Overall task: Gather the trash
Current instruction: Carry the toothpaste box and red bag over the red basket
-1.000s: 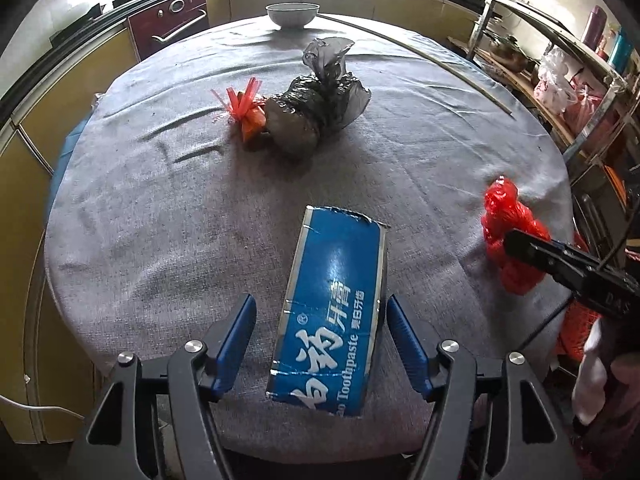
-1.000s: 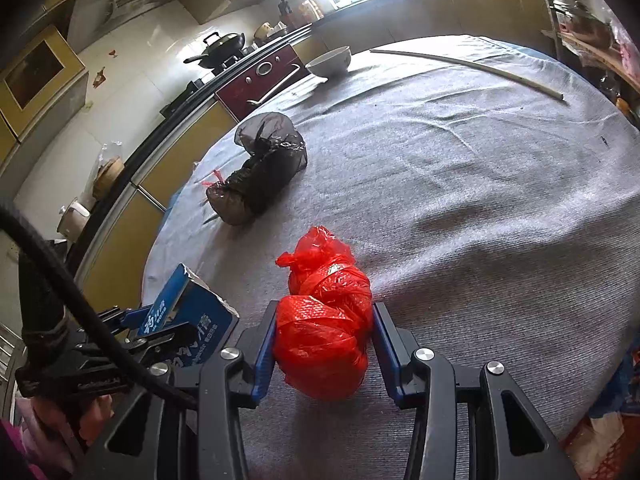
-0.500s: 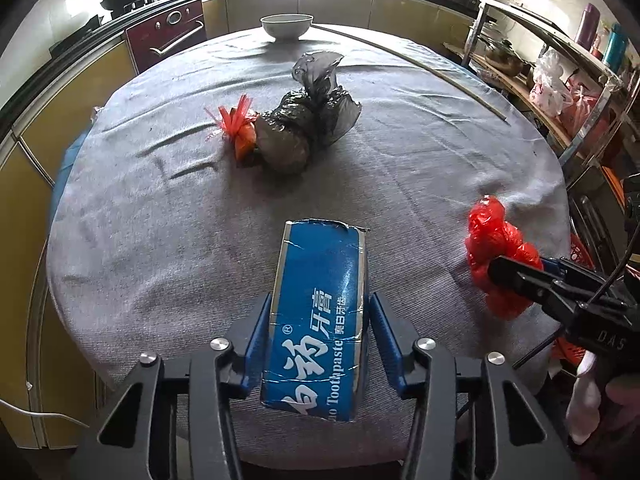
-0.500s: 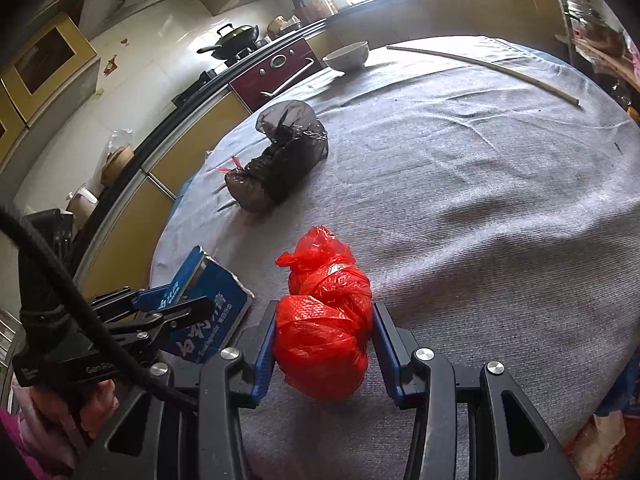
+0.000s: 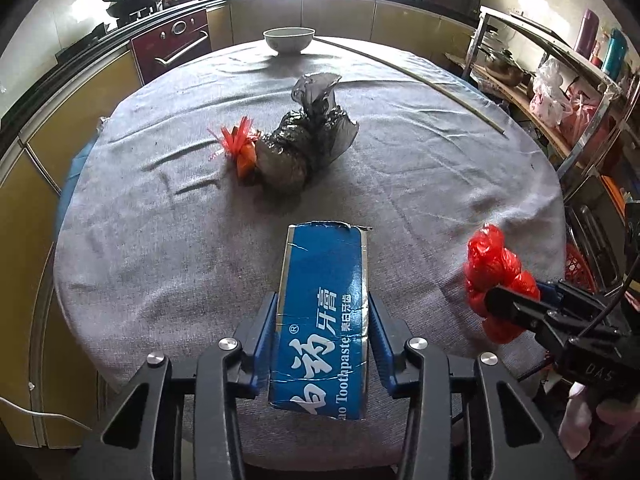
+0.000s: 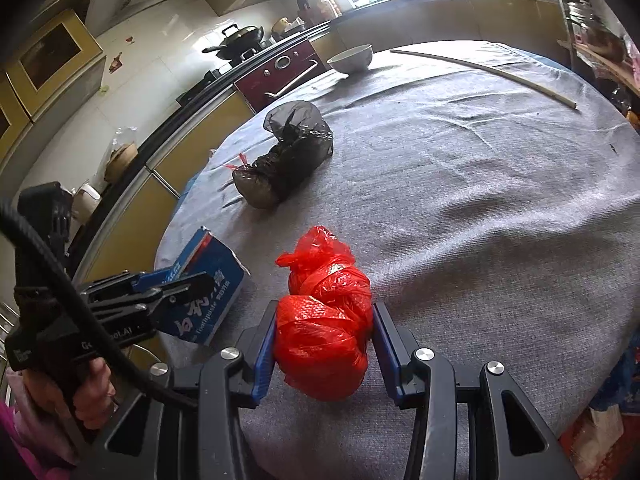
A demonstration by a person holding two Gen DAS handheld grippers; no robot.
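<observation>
Two grips: left gripper (image 5: 322,340) just clamped toothpaste box (image 5: 324,312); right gripper (image 6: 324,340) grasps red bag (image 6: 324,320).

Left gripper (image 5: 322,336) clamping blue toothpaste box (image 5: 322,312).
Jaws have just been closing, pads pressing box sides; right gripper (image 5: 506,306) at three o'clock is gripping red bag (image 5: 494,268).

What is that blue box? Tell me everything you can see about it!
The blue box is a long cardboard toothpaste carton with white lettering and silvery edges. Its far end is torn open and ragged. It lies near the table edge on the grey cloth, pointing toward the middle. The left tool has just been closing, and its blue pads now squeeze both long sides. Nothing else touches it.
</observation>
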